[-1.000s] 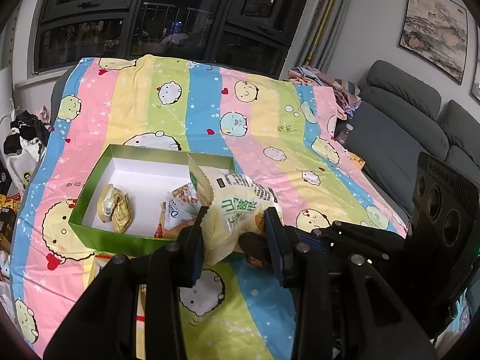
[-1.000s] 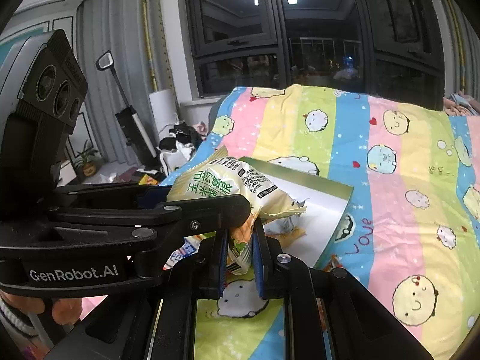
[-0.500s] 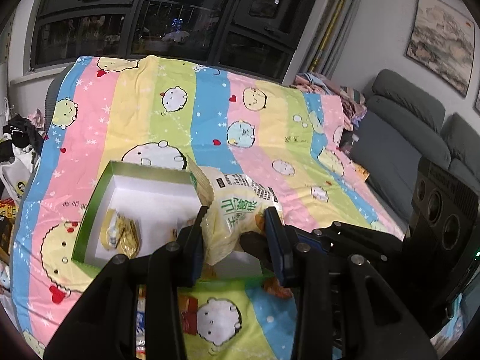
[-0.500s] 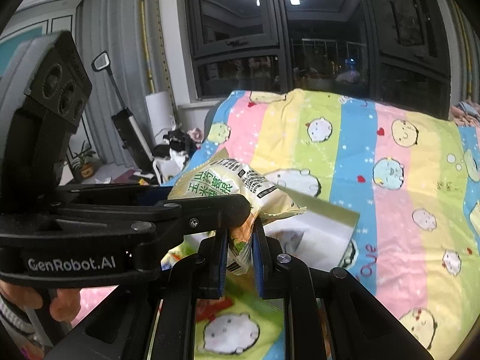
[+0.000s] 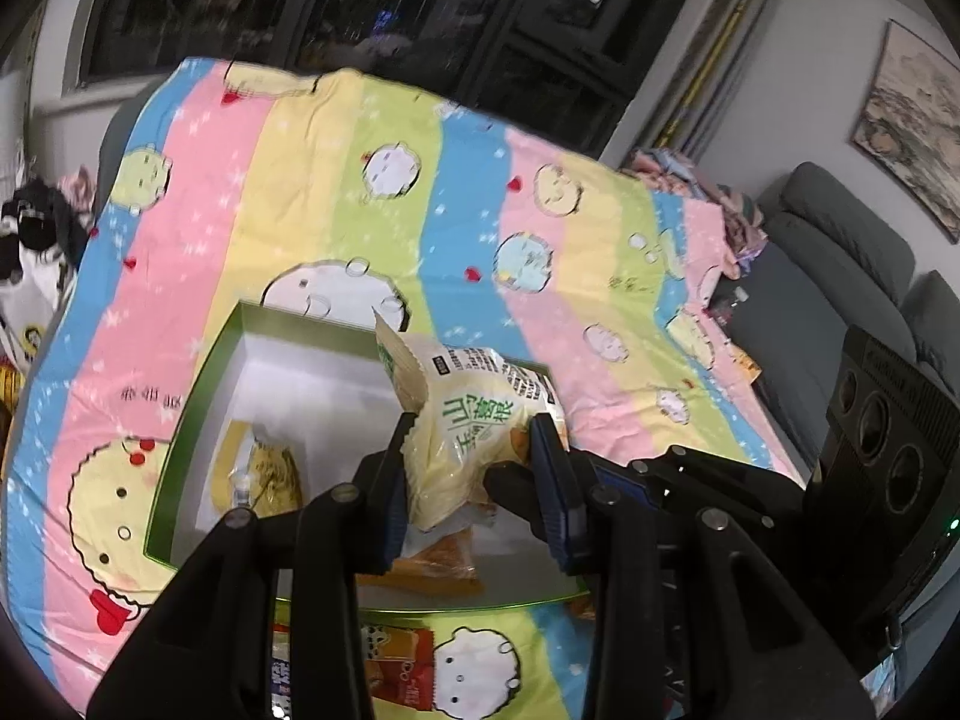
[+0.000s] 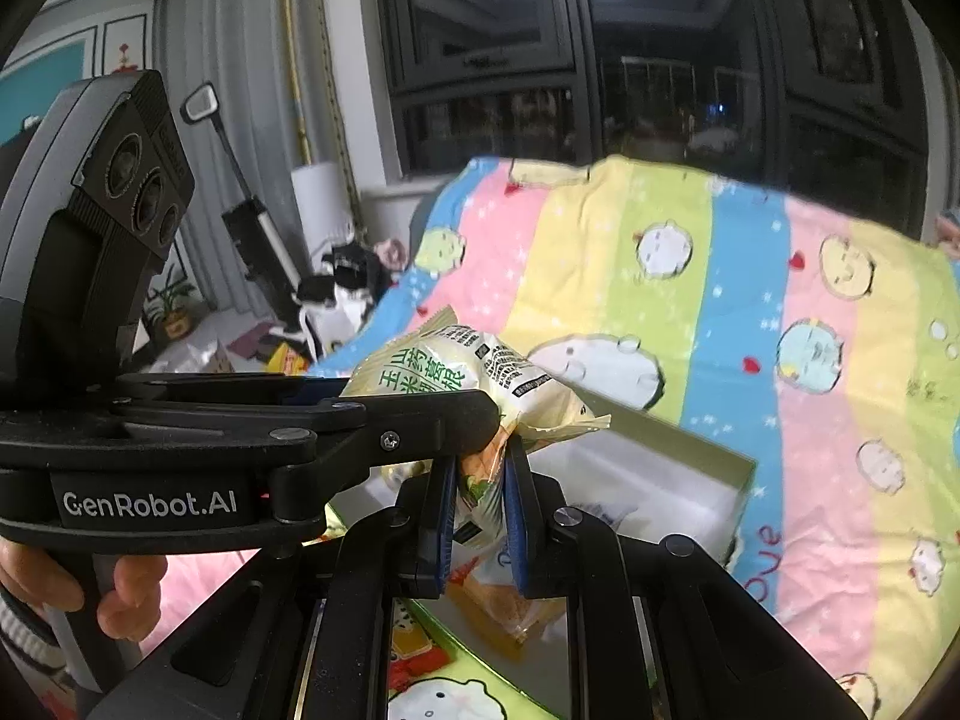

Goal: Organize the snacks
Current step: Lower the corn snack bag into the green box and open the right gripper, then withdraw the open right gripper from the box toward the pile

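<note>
Both grippers hold one pale yellow snack bag with green print (image 5: 468,420), raised above a green box with a white inside (image 5: 288,378). My left gripper (image 5: 474,480) is shut on the bag's body. My right gripper (image 6: 477,504) is shut on the bag's lower edge; the bag also shows in the right wrist view (image 6: 456,378). The left gripper crosses the right wrist view from the left. The box (image 6: 678,480) holds a gold wrapped snack (image 5: 264,474), an orange packet (image 5: 438,564) and a white packet partly hidden behind the bag.
The box sits on a striped cartoon blanket (image 5: 510,228). Red snack packets (image 5: 396,666) lie on the blanket in front of the box. A grey sofa (image 5: 840,276) stands at the right. Clutter lies on the floor left of the bed (image 6: 336,300).
Both grippers have risen with the bag and tilted, so the box sits lower and nearer under the bag. The grip on the bag is unchanged.
</note>
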Tool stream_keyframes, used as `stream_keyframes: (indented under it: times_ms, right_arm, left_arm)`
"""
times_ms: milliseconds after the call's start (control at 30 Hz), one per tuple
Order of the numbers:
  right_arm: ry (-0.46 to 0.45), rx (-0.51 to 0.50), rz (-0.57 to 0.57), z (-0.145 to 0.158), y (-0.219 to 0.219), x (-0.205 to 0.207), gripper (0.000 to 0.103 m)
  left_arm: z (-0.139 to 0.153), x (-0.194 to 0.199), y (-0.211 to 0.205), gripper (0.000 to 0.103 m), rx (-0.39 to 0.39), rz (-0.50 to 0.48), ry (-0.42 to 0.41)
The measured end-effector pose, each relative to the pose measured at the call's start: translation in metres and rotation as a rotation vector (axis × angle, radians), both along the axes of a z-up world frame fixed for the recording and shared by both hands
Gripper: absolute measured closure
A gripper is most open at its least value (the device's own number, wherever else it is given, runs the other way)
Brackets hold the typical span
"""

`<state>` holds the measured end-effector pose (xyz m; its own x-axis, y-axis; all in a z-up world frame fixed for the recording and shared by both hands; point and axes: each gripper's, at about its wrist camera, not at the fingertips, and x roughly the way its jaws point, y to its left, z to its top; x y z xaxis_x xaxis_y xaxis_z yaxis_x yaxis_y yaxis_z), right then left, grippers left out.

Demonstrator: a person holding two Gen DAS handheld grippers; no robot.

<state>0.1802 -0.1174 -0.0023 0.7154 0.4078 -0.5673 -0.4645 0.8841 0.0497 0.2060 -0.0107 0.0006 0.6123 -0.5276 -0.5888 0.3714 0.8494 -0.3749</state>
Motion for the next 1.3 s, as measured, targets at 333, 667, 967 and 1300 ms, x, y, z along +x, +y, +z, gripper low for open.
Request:
stream_keyframes:
  times_ms: [333,667,967,1300]
  right_arm:
    - [0.117,-0.017,0.013,-0.038,0.010,0.029,0.086]
    - [0.170,-0.091,0.007,-0.061,0.022,0.039,0.086]
    - [0.204,-0.106,-0.008,-0.065,0.022,0.043,0.086]
    - [0.179,-0.101,-0.023,-0.057,0.020,0.032,0.086]
  left_arm:
    - [-0.044,0.027,0.010,0.067,-0.005,0.018,0.131]
    - [-0.063,0.033,0.013,0.067,0.010,0.032,0.185]
    - [-0.071,0.036,0.011,0.067,0.011,0.040,0.216]
    - [-0.066,0.029,0.011,0.040,0.044,0.076,0.186]
